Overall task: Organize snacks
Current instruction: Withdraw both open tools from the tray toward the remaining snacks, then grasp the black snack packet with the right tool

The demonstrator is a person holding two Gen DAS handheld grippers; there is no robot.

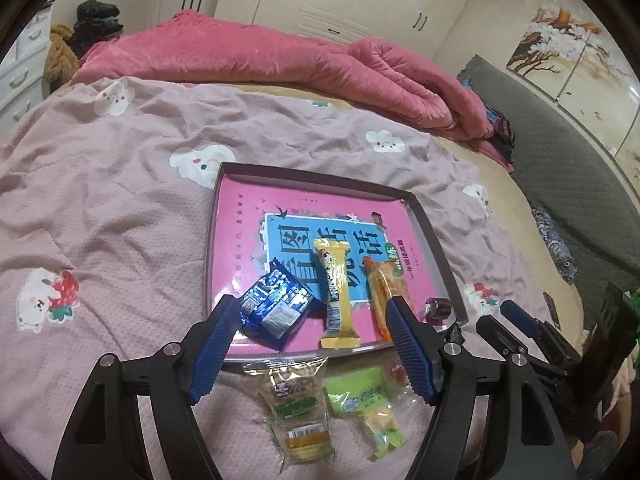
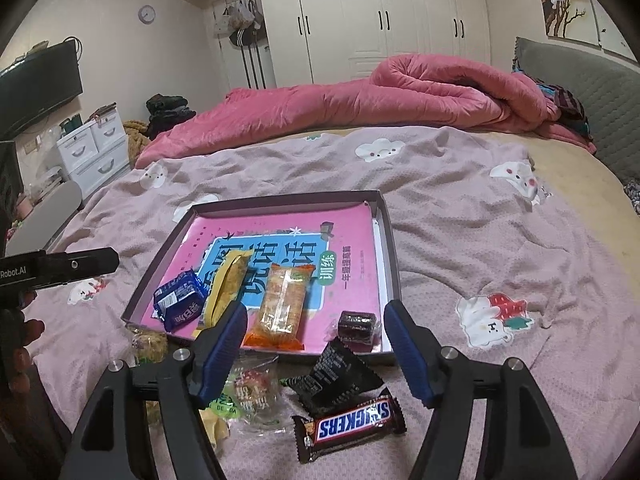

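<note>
Pink-mauve bedspread [image 2: 460, 232], wrinkled and printed with white cartoon figures, covers the bed on which everything lies. Nearest, loose snacks rest on the cloth: a Snickers bar [image 2: 349, 424], a black foil packet [image 2: 340, 376] and clear-wrapped biscuits [image 1: 298, 404]. Both hand-held grippers hover over these with blue ribbed pads apart and nothing between them: left hand-held gripper [image 1: 310, 312], right hand-held gripper [image 2: 314, 320]. Just beyond lies a shallow cardboard tray [image 2: 390, 240], its floor lined with a pink-and-blue printed sheet. Inside its near edge sit a crinkled blue packet [image 2: 180, 300], a yellow bar [image 1: 338, 292], an orange-ended clear pack [image 2: 282, 306] and a small dark wrapped sweet [image 2: 357, 325]. Farther back, a rolled pink quilt [image 2: 360, 100] crosses the bed. White glossy wardrobes [image 2: 380, 20] and a grey padded headboard [image 2: 584, 92] close the room.
</note>
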